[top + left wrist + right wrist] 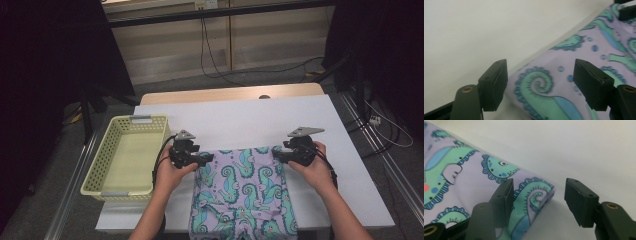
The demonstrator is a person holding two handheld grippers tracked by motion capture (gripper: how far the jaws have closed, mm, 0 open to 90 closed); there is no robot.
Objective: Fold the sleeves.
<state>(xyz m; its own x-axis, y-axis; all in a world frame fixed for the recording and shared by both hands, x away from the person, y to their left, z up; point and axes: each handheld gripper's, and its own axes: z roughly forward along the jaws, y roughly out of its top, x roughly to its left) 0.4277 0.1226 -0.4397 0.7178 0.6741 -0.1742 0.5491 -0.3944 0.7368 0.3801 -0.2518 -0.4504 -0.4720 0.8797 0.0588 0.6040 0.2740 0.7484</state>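
The folded garment (243,192), lilac cloth printed with teal seahorses, lies at the near edge of the white worktop (280,120), its near end running off the bottom of the high view, so how far it hangs over cannot be seen. The fold looks at least partly made: its far edge is doubled and fairly straight. At the garment's far left corner sit the left tongs (207,159), spread, the corner between the jaws with no pad pressing on it. At the far right corner the right tongs (278,156) stand spread too, straddling the folded corner (541,195) without pinching. What seems left is any further folding and, likely, moving the garment into the pale yellow basket (102,165), left of the garment and holding nothing visible. What kind of garment it is stays hard to tell.
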